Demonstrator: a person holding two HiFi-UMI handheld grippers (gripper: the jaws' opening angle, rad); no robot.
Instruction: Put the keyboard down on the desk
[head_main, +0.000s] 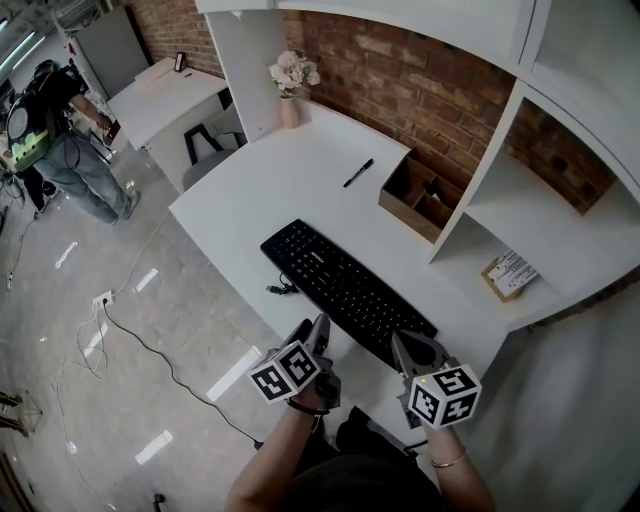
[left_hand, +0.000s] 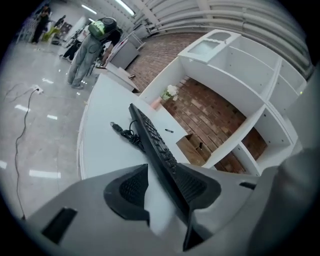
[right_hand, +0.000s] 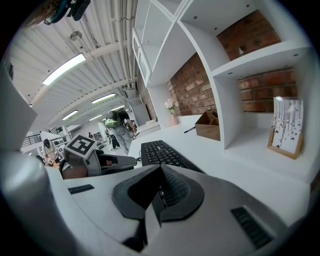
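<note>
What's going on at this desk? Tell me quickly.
A person with a gripper in each hand is handling a black computer keyboard on the white desk. The right gripper is clamped on the keyboard's near end. The left gripper is open, with the keyboard's edge between its jaws and one pad clear of it. The keyboard looks flat on the desk, so it seems all but set down.

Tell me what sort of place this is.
Probably a mock home-office corner set up inside a large workshop hall: a white desk with a keyboard, shelves against a brick wall, and an open shiny floor beyond.
</note>
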